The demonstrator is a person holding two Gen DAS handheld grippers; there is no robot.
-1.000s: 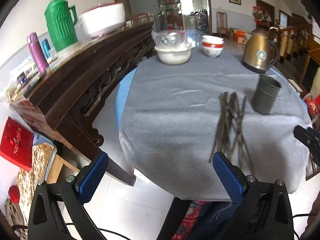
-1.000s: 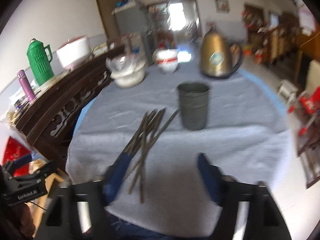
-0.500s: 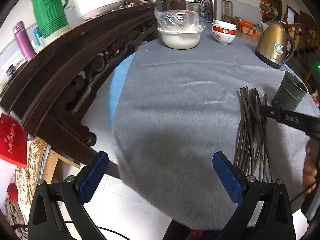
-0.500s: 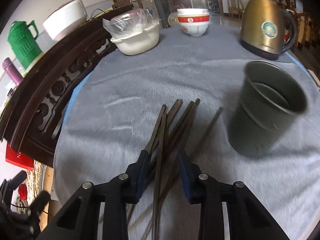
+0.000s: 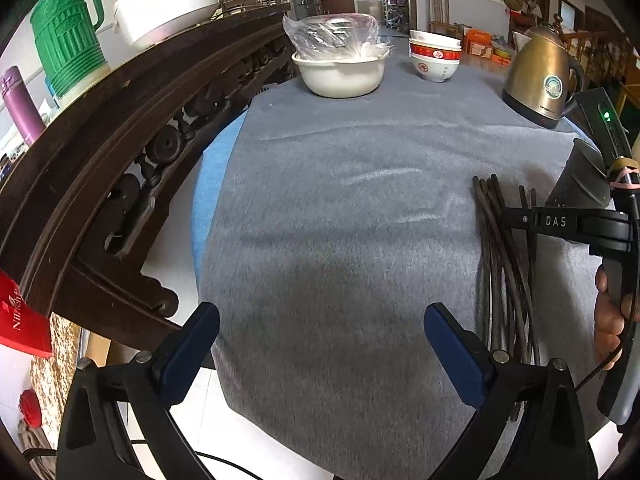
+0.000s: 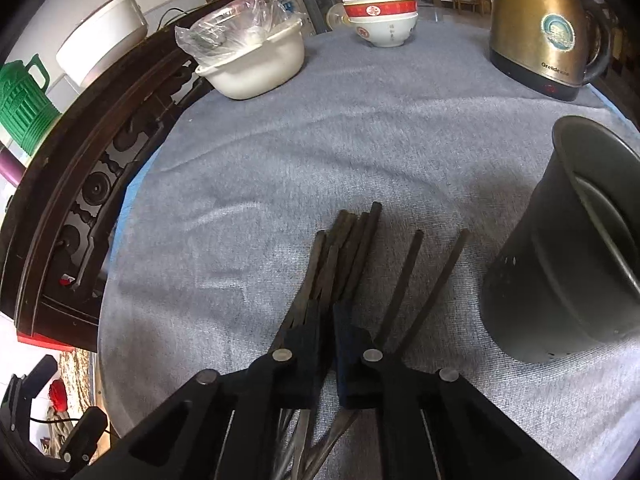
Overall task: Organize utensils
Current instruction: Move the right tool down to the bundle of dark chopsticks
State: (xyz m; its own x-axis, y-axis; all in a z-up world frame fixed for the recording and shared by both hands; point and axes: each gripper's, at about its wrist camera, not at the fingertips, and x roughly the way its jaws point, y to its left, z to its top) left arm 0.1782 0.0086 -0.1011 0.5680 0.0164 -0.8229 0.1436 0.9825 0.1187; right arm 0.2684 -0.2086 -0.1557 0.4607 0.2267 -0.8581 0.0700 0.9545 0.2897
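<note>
Several dark chopsticks lie in a loose bundle on the grey tablecloth; they also show in the left wrist view. A dark metal utensil cup stands upright right of them, seen too in the left wrist view. My right gripper is down on the bundle, its jaws nearly closed around some chopsticks. My left gripper is open and empty, low over the cloth's near edge, left of the chopsticks.
A white basin with a plastic bag, stacked red-and-white bowls and a gold kettle stand at the far side. A dark carved sideboard with a green thermos runs along the left.
My right gripper has dropped onto the chopstick bundle and closed its jaws around some of them. My left gripper has moved forward over the table edge, still open.
</note>
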